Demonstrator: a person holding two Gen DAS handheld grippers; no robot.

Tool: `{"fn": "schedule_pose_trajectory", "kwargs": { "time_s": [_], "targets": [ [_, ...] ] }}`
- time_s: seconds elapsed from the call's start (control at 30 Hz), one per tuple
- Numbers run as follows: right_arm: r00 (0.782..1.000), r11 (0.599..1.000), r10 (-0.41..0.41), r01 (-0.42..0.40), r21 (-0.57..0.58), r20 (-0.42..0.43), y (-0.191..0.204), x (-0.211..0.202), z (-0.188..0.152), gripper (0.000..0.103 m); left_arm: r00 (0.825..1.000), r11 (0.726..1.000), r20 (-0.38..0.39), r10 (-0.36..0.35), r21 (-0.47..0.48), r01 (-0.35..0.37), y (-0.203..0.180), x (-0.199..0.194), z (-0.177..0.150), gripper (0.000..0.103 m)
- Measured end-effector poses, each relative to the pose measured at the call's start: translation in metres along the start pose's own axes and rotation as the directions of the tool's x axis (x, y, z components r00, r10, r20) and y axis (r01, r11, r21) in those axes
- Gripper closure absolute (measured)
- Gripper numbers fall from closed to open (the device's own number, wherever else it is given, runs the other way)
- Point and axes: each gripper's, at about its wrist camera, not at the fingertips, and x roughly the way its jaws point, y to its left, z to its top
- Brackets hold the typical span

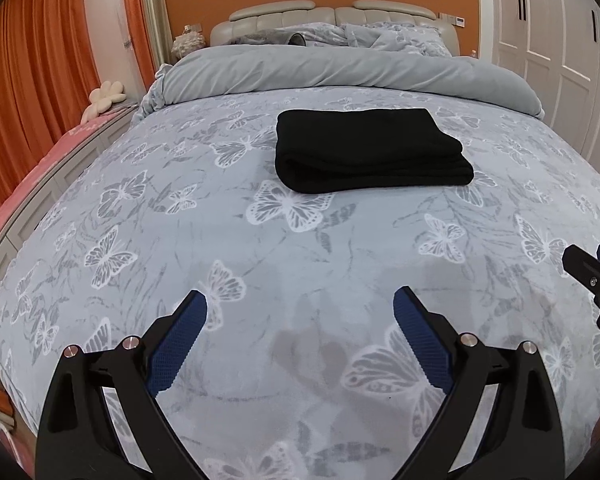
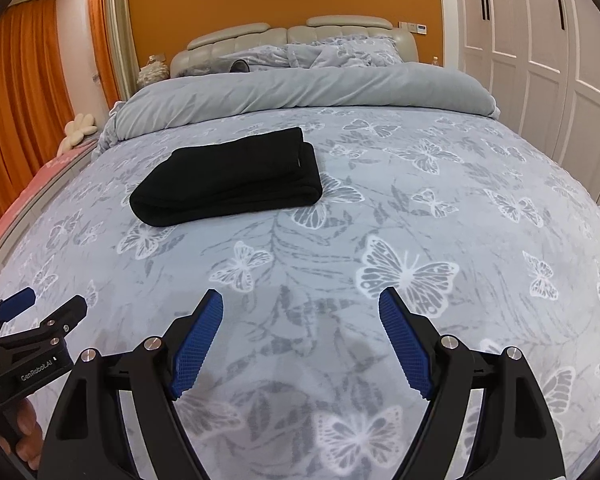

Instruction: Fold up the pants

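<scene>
Black pants (image 1: 370, 150) lie folded into a thick rectangle on the butterfly-print bedspread (image 1: 260, 260), also in the right wrist view (image 2: 228, 178). My left gripper (image 1: 300, 300) is open and empty, held above the bedspread well short of the pants. My right gripper (image 2: 301, 300) is open and empty too, near the foot of the bed, with the pants ahead to its left. The right gripper shows at the right edge of the left wrist view (image 1: 592, 272); the left one shows at the left edge of the right wrist view (image 2: 40, 312).
A rolled grey duvet (image 1: 340, 68) lies across the bed behind the pants, with pillows and a padded headboard (image 1: 332, 16) beyond. Orange curtains (image 1: 32, 80) hang on the left; white wardrobe doors (image 1: 560, 40) stand on the right.
</scene>
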Motion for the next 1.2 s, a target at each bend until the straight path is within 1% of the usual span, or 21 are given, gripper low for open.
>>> {"fn": "schedule_pose_trajectory", "kwargs": {
  "time_s": [0.5, 1.2],
  "targets": [
    [1.000, 1.000, 0.000, 0.000, -0.016, 0.000, 0.012, -0.001, -0.001, 0.025, 1.000, 1.000, 0.016, -0.020, 0.012, 0.020, -0.002, -0.008, 0.001, 0.011],
    [1.000, 1.000, 0.001, -0.001, -0.017, 0.000, 0.013, 0.000, -0.002, 0.025, 0.999, 0.999, 0.018, -0.029, 0.024, 0.029, -0.007, -0.008, 0.001, 0.011]
  ]
}}
